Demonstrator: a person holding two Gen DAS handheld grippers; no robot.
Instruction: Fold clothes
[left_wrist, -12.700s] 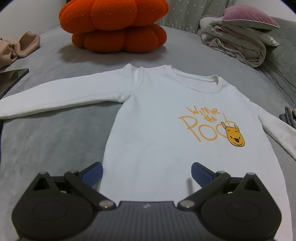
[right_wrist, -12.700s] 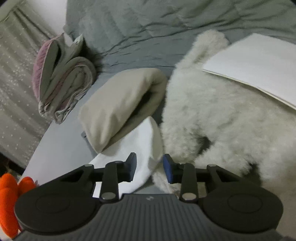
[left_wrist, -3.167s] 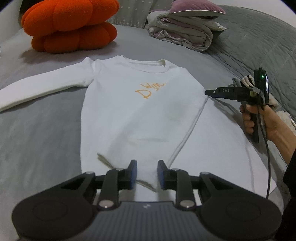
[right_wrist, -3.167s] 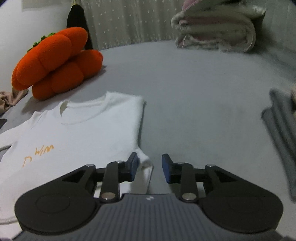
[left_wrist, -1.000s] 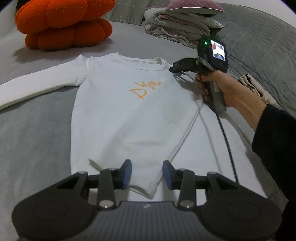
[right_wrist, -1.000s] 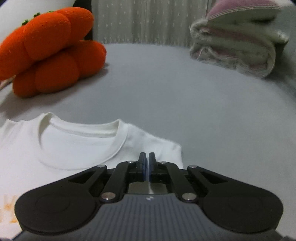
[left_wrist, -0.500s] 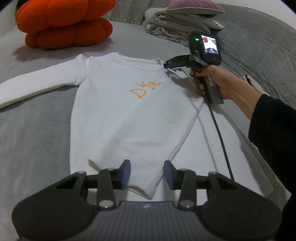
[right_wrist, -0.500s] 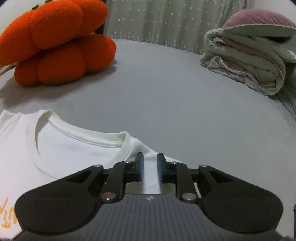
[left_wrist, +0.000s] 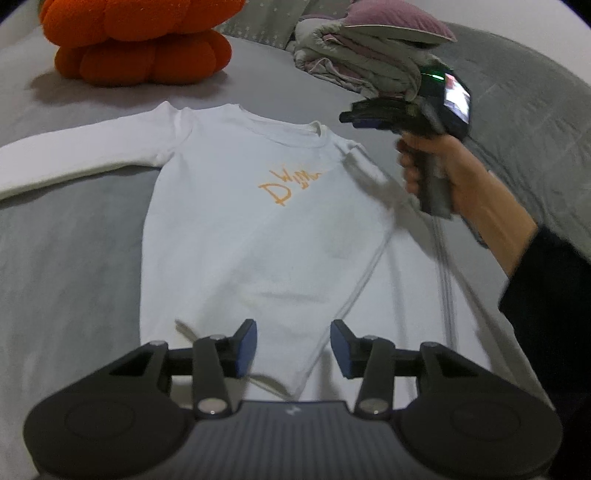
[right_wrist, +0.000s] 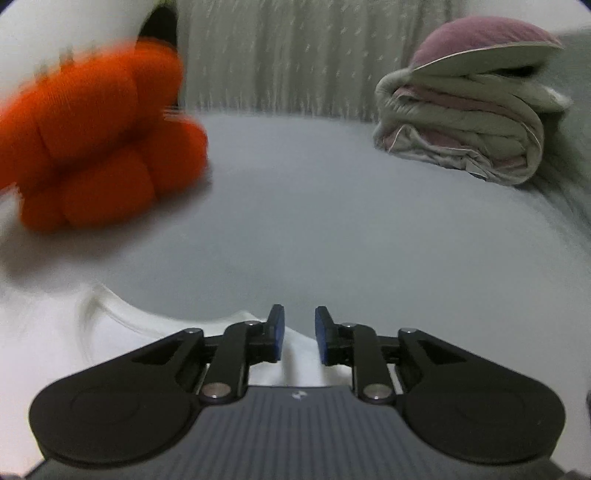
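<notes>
A white long-sleeved shirt (left_wrist: 251, 236) with orange lettering lies flat on the grey bed, its right side folded over toward the middle and its left sleeve (left_wrist: 74, 155) stretched out leftward. My left gripper (left_wrist: 293, 345) is open, hovering over the folded hem corner with nothing between its fingers. The right gripper (left_wrist: 354, 114), held in a person's hand, hangs above the shirt's folded shoulder. In the right wrist view the right gripper (right_wrist: 298, 334) is open and empty above the white shoulder fabric (right_wrist: 122, 332).
An orange pumpkin-shaped cushion (left_wrist: 140, 40) sits at the back left. A folded stack of bedding (left_wrist: 373, 48) with a mauve pillow on top lies at the back right. A grey quilt (left_wrist: 535, 122) covers the right side. The person's dark sleeve (left_wrist: 546, 302) reaches in from the right.
My right gripper has opened, let go of the shoulder fabric and lifted up and away from the shirt. My left gripper has opened wider over the hem.
</notes>
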